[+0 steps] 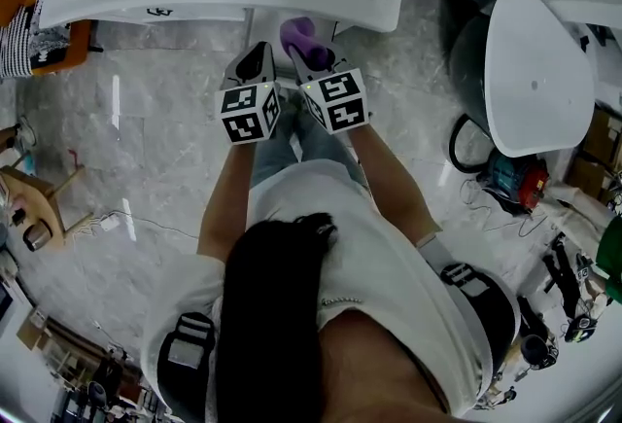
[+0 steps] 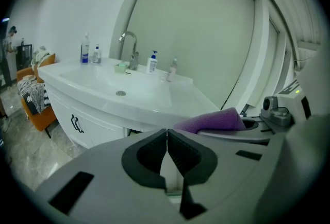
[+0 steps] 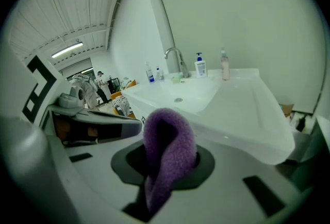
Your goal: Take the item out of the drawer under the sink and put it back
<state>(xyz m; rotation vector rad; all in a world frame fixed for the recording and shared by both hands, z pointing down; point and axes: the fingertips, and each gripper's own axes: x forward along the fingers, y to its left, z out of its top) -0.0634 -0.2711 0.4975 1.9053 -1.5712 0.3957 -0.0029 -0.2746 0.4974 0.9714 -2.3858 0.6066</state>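
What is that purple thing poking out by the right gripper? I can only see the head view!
Observer: It's a fuzzy purple cloth, folded over. The right gripper has its jaws shut on it.
Operator: Is the other gripper holding something too?
Observer: No. In the left gripper view, the left gripper has its jaws together with nothing between them.
Operator: Is there stuff on the sink?
Observer: Yes. At the back of the sink there's a curved tap, and a white pump bottle with a blue top stands right beside it.
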